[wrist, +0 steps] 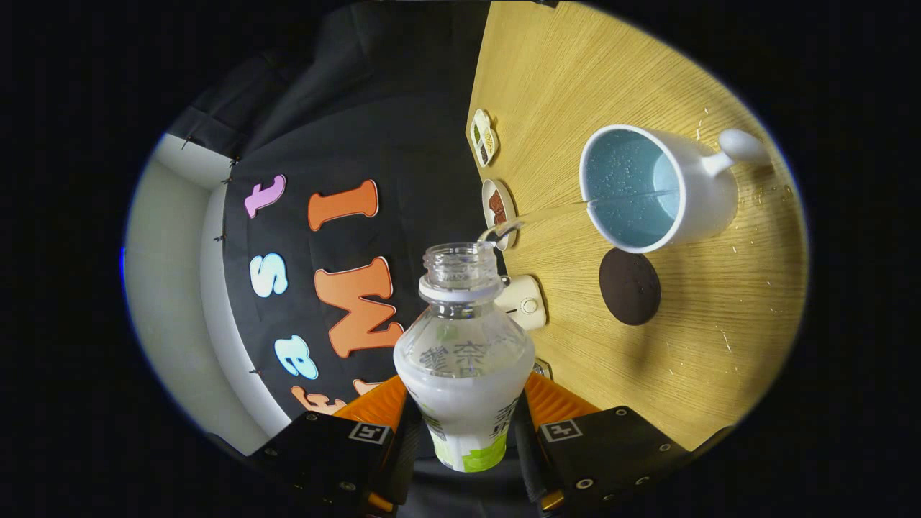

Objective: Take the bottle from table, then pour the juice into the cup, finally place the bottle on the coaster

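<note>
Wooden tabletop [611, 86], droplets scattered. Bottle [464, 360] clamped by gripper [464, 424], tilted, thin stream aimed at cup [647, 191]; coaster [629, 285] beside cup. Risk: stream undershoots rim, juice spilled.

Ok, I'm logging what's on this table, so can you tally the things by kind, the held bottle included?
Bottle, held between the gripper fingers: 1
Cup: 1
Dark round coaster: 1
Small dishes by the table's edge: 2
Small cream-coloured object beyond the bottle: 1
Total: 6
</note>
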Available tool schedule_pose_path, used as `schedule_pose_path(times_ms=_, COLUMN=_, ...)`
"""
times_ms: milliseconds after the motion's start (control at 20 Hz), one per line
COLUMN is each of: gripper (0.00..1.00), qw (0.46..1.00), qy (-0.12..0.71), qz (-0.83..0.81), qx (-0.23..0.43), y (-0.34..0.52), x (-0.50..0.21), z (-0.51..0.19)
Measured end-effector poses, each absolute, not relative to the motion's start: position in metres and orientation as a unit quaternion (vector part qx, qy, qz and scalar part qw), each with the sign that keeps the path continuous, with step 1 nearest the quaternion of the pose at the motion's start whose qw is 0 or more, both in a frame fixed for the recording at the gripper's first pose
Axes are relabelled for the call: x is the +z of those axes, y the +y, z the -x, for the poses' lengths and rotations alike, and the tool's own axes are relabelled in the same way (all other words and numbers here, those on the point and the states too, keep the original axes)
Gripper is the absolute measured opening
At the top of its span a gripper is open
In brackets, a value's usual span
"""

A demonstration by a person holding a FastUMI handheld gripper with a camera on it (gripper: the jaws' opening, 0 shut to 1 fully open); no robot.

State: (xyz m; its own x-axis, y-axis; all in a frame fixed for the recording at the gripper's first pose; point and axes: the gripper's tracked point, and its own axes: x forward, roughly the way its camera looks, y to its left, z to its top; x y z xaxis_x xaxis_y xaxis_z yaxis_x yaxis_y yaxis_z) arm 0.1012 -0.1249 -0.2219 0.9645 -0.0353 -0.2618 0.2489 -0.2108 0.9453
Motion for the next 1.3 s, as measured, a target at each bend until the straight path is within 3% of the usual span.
schedule_pose_path(times_ms=1300, gripper=0.61, qw=0.553, qy=0.039, qz=-0.825, qx=-0.111, y=-0.132, x=-0.206, z=-0.109)
